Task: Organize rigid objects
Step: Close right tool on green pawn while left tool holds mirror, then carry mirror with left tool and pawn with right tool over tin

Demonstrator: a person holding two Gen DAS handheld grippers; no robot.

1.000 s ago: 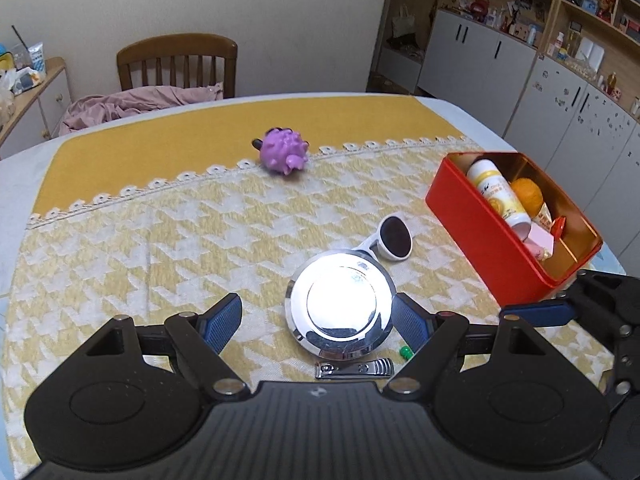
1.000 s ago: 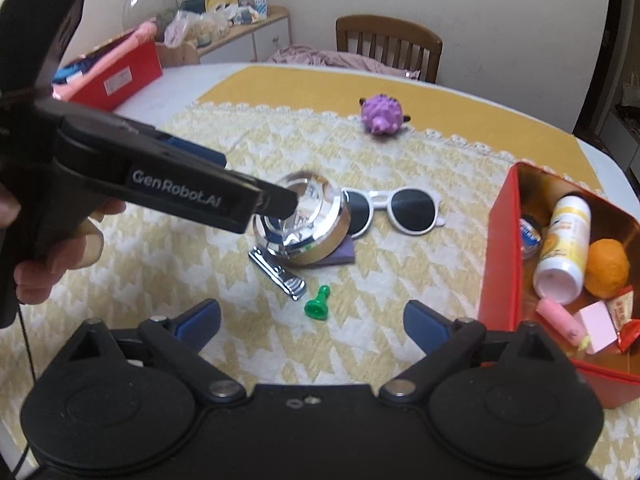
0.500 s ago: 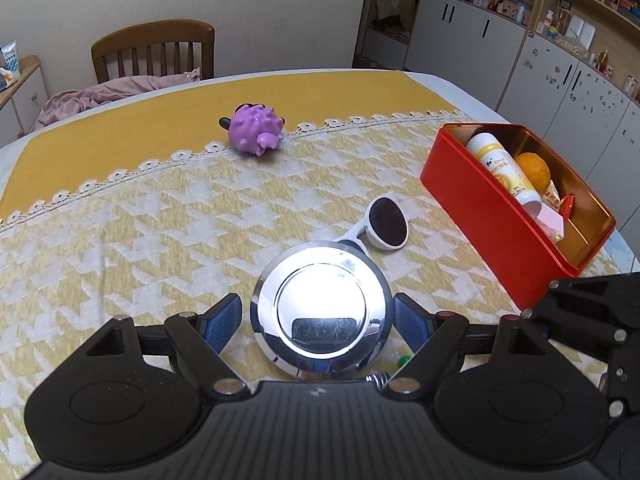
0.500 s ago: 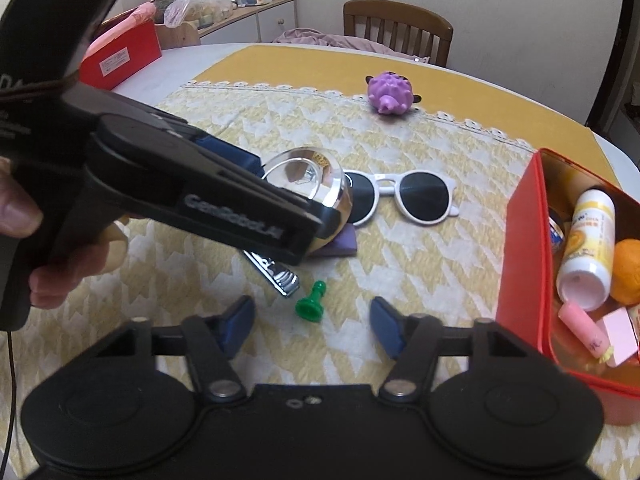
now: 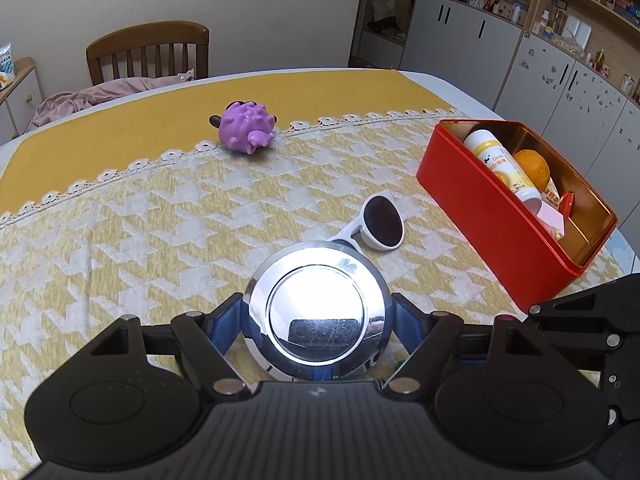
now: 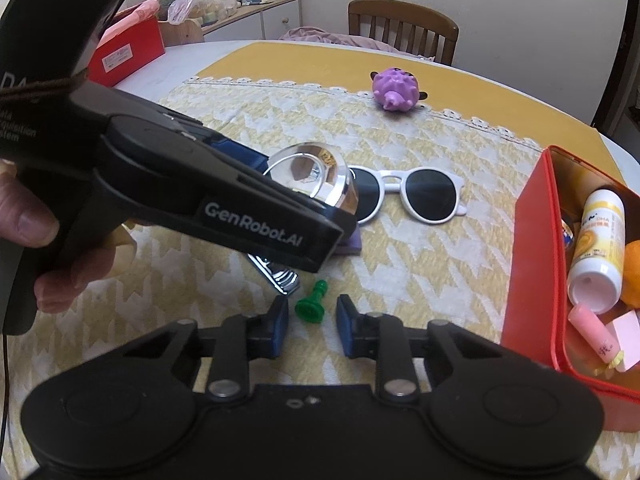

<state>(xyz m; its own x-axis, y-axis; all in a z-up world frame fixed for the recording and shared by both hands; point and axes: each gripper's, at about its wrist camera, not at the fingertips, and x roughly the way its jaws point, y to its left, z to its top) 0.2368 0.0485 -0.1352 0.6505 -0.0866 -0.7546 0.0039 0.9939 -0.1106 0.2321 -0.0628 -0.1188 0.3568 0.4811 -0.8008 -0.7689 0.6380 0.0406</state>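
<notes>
While the left gripper [image 5: 318,318] clamps the round chrome tin [image 5: 318,312], the right gripper [image 6: 312,326] brackets a green pawn [image 6: 311,306].

Both blue pads press the tin's sides above the houndstooth cloth [image 5: 140,240]. The right fingers stand narrowly apart, not touching the pawn. White sunglasses [image 6: 416,192] lie near the red box [image 6: 532,272].
</notes>
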